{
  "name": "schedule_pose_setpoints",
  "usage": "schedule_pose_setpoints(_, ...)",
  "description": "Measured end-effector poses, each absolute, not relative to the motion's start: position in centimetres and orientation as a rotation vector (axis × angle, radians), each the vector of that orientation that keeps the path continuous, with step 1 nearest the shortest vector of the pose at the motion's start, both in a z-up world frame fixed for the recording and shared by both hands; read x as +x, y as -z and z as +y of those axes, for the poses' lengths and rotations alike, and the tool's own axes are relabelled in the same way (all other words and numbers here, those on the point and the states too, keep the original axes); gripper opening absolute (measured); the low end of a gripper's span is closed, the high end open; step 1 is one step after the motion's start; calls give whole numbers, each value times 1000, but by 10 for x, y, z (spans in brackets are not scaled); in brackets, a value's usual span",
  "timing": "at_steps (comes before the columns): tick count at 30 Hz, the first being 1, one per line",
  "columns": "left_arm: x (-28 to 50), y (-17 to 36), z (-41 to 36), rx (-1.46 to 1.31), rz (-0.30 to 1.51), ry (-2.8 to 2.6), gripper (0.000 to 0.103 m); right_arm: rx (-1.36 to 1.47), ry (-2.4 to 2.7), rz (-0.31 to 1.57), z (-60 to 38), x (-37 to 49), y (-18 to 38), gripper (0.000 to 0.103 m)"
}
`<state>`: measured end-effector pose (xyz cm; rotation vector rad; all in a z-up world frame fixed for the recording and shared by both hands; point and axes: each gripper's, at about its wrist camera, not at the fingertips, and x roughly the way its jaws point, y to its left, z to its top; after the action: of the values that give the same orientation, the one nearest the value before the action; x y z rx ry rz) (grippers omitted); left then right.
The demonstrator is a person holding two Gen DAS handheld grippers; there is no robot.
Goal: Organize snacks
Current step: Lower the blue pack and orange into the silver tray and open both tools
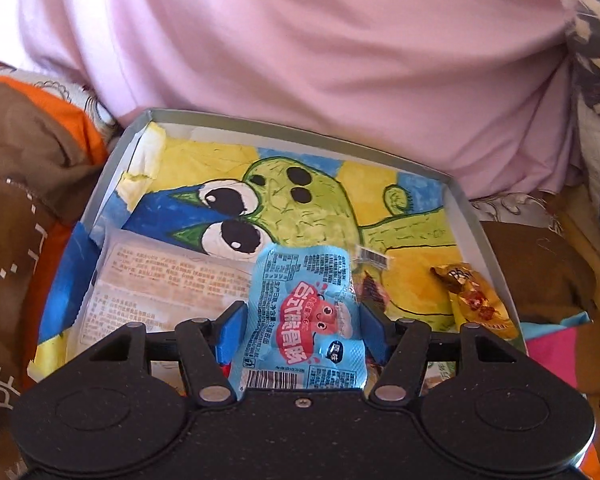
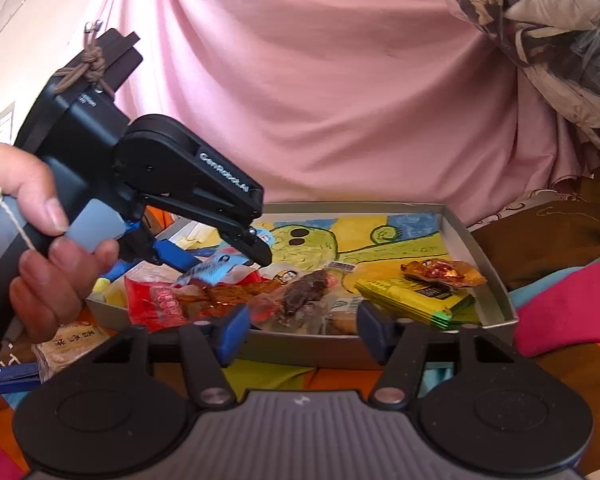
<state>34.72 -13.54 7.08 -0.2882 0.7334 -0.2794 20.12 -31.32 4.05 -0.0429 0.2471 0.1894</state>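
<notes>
A: Snacks are seen gathered in a shallow grey tray (image 2: pixel 496 280) lined with a green cartoon drawing (image 1: pixel 300 208). Which one is held?

B: A light blue sausage packet (image 1: pixel 304 320) is gripped between the blue pads of the left claw (image 1: pixel 302 320), above the tray's near side. In the right wrist view the same packet (image 2: pixel 216 268) is seen pinched at the tip of the left claw (image 2: pixel 228 256), which is held by a hand (image 2: pixel 40 240).

A: And the right claw?

B: The right claw (image 2: pixel 300 328) is spread wide, nothing between its pads, and is held just before the tray's near wall.

A: What lies in the tray?

B: A red packet (image 2: pixel 156 304), a dark dried snack in clear wrap (image 2: pixel 300 296), yellow-green sachets (image 2: pixel 420 296) and a gold-wrapped sweet (image 2: pixel 440 272) on top of them are seen. A pale biscuit packet (image 2: pixel 68 344) is left outside, beside the tray's left corner.
</notes>
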Motion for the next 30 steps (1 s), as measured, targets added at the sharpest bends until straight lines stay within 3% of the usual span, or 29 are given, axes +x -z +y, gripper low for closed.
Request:
schedule_pose_setpoints(4, 351, -70, -135, -267, 719, 275, 64, -45, -200, 245, -310, 200, -42, 77)
schedule_pose_setpoints(16, 337, -81, -119, -294, 679, 245, 85, -30, -148, 281, -301, 193, -50, 103)
schedule_pose_setpoints(24, 334, -84, -99, -319, 668, 210, 90, -140, -23, 374, -274, 166, -31, 103)
schedule_pose_setpoints(30, 334, -81, -84, -279, 681, 231, 91, -308, 86, 339, -240, 153, -5, 103)
